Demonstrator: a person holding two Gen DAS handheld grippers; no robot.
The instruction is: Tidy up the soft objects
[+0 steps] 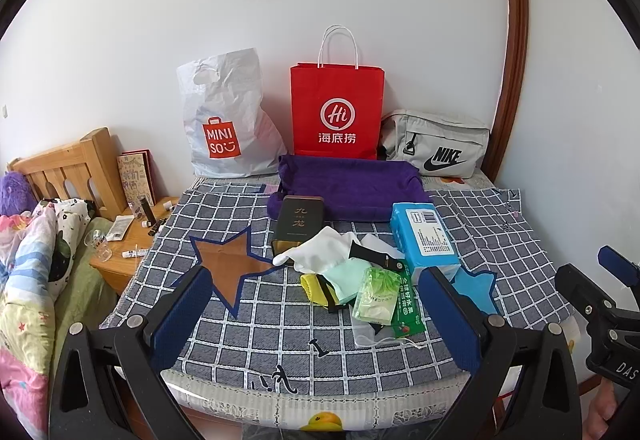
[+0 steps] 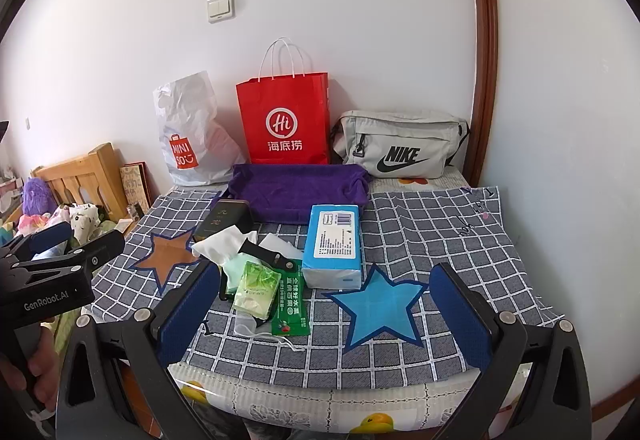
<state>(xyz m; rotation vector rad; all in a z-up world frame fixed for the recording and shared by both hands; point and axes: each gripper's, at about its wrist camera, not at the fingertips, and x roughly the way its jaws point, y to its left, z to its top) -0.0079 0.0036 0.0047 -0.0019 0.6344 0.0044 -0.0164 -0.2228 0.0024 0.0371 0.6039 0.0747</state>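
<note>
- The left gripper hangs above the near edge of the table with its blue-padded fingers spread wide and nothing between them.
- The right gripper is likewise released, its fingers far apart and empty, above the near edge of the checked cloth.
- A heap of small soft things lies in the middle of the cloth, ahead of both grippers and touching neither.
- In the left wrist view the heap sits between the two finger lines, nearer the right-hand finger; in the right wrist view it lies just beyond the left-hand finger.
- On top of the heap is a white cloth, with a mint-green cloth and a yellow piece under it.
- A black strap crosses the heap's far side.
- A pale green tissue pack leans on a dark green sachet, and a white face mask with loose strings lies nearest the grippers.
- A blue tissue brick stands just right of the heap, and a dark tin box just behind its left part.
- A folded purple towel lies behind the heap.
- Against the wall stand a white Miniso bag, a red paper bag and a grey Nike pouch.
- A light blue star on the cloth lies between the right gripper's fingers.
- A brown star lies just beyond the left gripper's left-hand finger.
</note>
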